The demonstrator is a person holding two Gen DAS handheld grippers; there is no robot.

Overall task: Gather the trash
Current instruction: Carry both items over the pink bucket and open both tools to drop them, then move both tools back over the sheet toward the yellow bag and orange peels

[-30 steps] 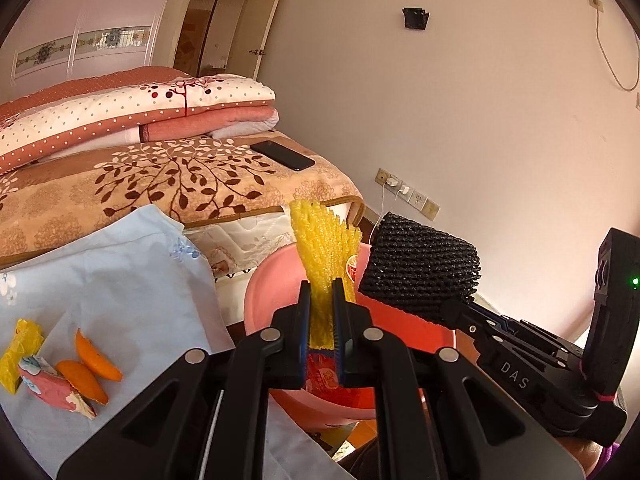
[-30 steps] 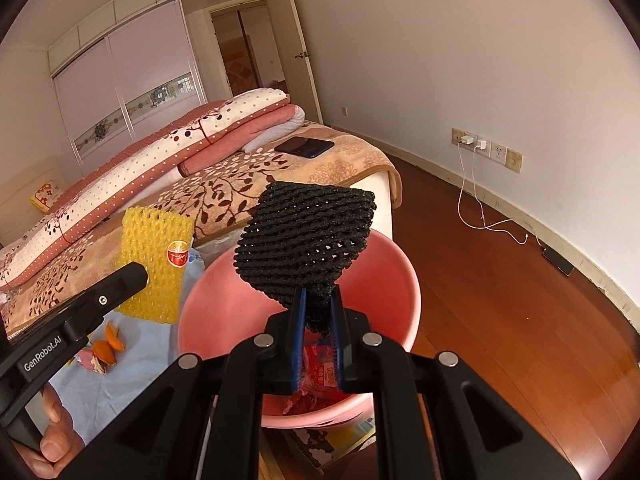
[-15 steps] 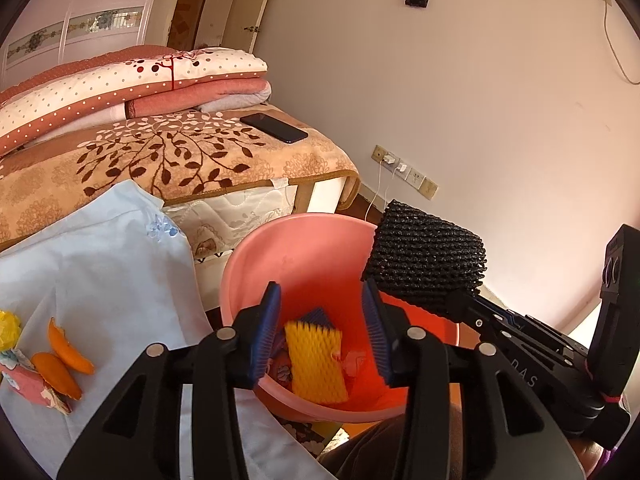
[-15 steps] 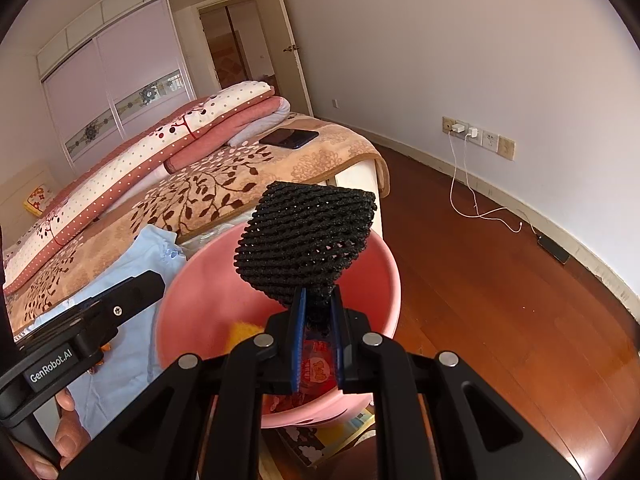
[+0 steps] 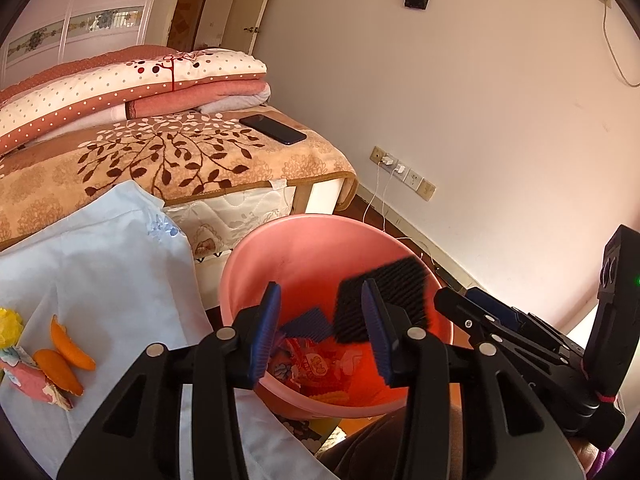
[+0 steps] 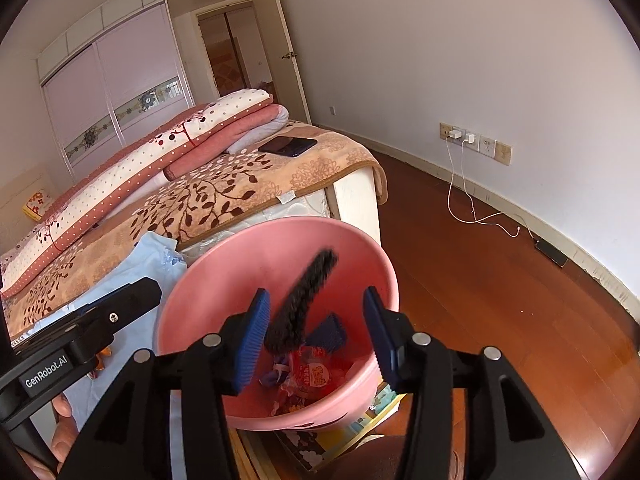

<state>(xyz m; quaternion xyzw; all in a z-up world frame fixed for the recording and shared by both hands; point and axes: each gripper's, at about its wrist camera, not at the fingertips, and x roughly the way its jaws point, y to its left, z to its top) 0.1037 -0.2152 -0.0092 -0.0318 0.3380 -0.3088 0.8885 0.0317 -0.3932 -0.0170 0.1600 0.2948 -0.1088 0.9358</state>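
Note:
A pink basin (image 5: 280,256) (image 6: 248,256) sits below both grippers and holds wrappers, a dark blue piece and yellow foam net. A black foam net (image 5: 384,300) (image 6: 304,300) is falling loose into the basin, blurred. My left gripper (image 5: 320,332) is open and empty over the basin. My right gripper (image 6: 316,336) is open, with the black net dropping between its jaws. Orange peels (image 5: 64,348), a pink wrapper (image 5: 28,380) and a yellow piece (image 5: 8,324) lie on the light blue cloth (image 5: 100,272) at the left.
A bed with a leaf-patterned blanket (image 5: 160,160) and folded quilts (image 6: 160,152) stands behind the basin, a black phone (image 5: 272,129) on it. Wall sockets with charger cables (image 6: 460,136) are at the right over a wooden floor (image 6: 500,300).
My left gripper opened and dropped the yellow foam net into the basin. Then my right gripper opened and let go of the black foam net, which now falls.

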